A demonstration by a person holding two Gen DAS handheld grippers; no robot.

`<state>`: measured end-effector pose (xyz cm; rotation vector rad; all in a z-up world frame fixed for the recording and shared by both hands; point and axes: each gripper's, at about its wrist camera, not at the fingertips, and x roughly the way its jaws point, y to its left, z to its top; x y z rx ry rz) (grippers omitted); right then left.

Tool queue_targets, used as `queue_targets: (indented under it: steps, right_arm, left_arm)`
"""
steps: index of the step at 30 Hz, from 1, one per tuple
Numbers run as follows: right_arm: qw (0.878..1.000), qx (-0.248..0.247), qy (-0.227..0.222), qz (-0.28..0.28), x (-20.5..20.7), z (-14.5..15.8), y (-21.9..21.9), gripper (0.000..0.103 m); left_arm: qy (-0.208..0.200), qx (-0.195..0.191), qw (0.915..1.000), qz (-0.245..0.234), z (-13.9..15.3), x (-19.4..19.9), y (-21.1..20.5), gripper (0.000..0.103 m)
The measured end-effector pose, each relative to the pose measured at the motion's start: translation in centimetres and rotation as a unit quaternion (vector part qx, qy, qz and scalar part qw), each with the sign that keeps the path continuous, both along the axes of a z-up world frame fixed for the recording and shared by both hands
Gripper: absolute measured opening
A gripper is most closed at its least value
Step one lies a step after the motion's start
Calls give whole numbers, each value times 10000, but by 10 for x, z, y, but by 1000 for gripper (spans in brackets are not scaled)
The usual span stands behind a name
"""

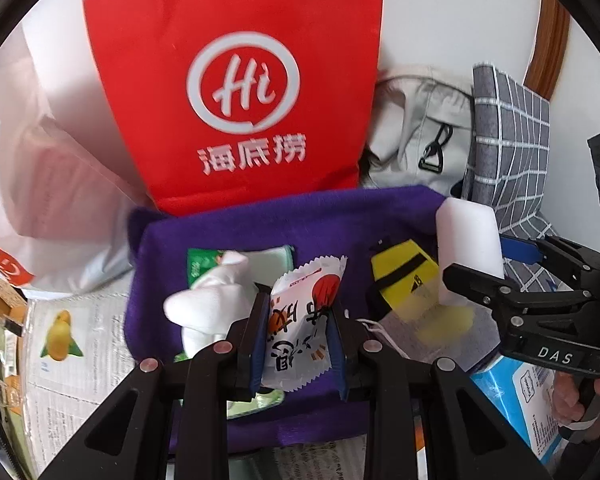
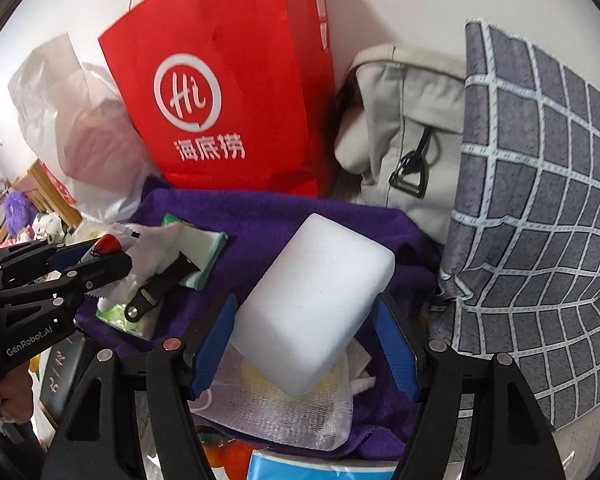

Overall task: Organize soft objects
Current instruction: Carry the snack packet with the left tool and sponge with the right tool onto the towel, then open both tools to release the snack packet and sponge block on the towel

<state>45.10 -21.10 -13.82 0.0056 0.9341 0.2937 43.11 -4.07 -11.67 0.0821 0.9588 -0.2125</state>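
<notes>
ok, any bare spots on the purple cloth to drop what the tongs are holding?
Bare purple cloth runs along the back edge, below the red paper bag, and in the strip between the green-edged tissue pack and the white sponge. Crowded: the front left around the white sock, and the front right, with the mesh pouch under the sponge.

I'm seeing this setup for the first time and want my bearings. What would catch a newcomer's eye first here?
The big red paper bag with its white "Hi" logo stands upright at the back, behind a purple cloth. Over that cloth, the left gripper pinches a white snack packet, and the right gripper holds a white sponge block. A grey checked cushion leans at the right.
</notes>
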Motion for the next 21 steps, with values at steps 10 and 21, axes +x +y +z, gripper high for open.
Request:
queue_targets:
  steps: [10, 21]
  right_arm:
    - [9998, -94, 156, 90, 2, -10, 2, 70]
    - [9994, -166, 264, 145, 5, -20, 6, 70]
  left_arm:
    - [629, -180, 9978, -45, -28, 9, -3, 26]
    - [804, -145, 9966, -41, -39, 15, -8, 26]
